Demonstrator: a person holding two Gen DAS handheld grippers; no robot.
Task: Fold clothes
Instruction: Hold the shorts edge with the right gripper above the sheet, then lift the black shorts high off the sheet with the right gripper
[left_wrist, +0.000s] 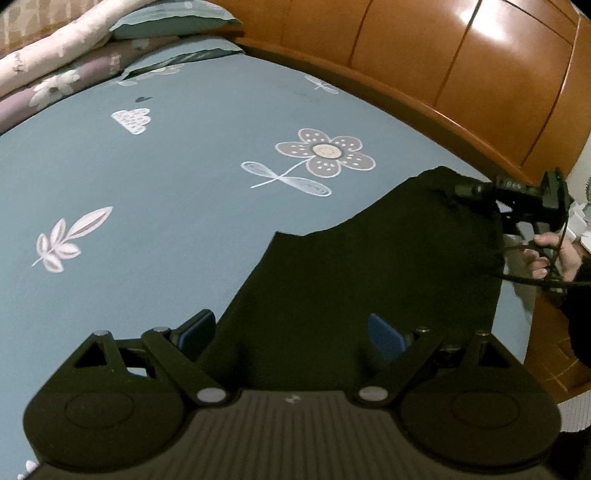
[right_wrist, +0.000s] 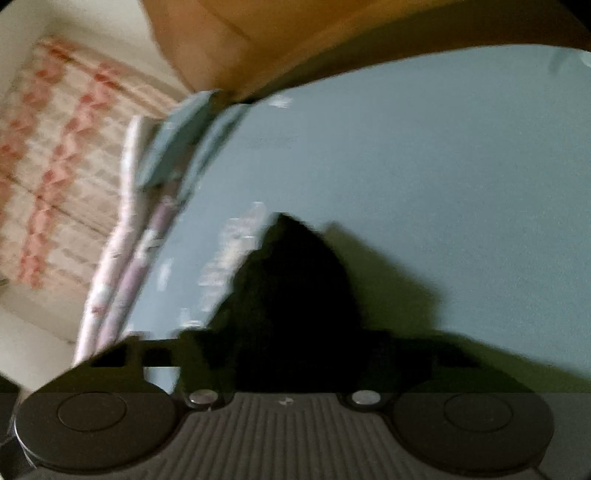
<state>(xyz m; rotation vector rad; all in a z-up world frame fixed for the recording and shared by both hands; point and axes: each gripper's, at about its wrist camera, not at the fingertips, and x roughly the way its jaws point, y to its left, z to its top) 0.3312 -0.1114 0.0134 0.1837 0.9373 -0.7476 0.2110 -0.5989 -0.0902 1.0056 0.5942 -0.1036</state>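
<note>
The black cloth (left_wrist: 369, 266) is spread on the blue bed sheet (left_wrist: 166, 177) near the wooden bed frame (left_wrist: 424, 107), and one far corner of it is held up by the right gripper (left_wrist: 461, 190), whose jaws look clamped on it. The left gripper (left_wrist: 291, 332) is held over the near edge with its jaws wide apart, so nothing is gripped there. For a neat fold, the raised corner is best carried slowly and laid edge on edge, with the near edge kept flat.

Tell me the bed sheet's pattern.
Blue-grey sheet printed with white flowers and leaves; clearest in the left wrist view.
</note>
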